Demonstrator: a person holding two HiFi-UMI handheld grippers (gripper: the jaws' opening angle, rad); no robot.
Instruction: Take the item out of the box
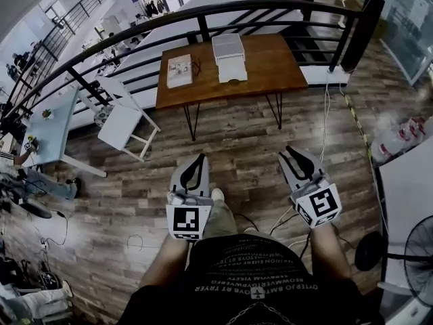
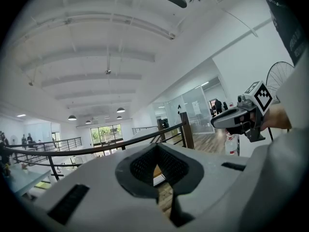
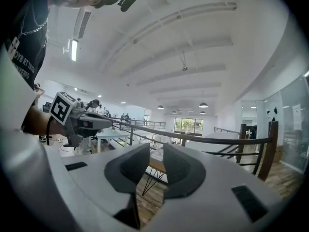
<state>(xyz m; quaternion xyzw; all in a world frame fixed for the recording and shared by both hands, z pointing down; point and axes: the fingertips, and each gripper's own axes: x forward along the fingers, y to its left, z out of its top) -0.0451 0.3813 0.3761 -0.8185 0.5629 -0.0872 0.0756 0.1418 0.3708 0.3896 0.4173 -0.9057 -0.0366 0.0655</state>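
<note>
Left tongs [image 1: 200, 157] pinched, right tongs [image 1: 290, 149] parted — flat white box [image 1: 228, 47], wooden table [image 1: 270, 63]

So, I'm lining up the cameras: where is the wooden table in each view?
Head view: the table is at top centre.
Left gripper view: a sliver seen through the jaws.
Right gripper view: low centre, seen between the jaws.
Shared landmark: the black railing behind it.

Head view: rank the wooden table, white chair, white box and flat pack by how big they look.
1. wooden table
2. white chair, though it stands a bit nearer
3. white box
4. flat pack, only slightly smaller than the box
</note>
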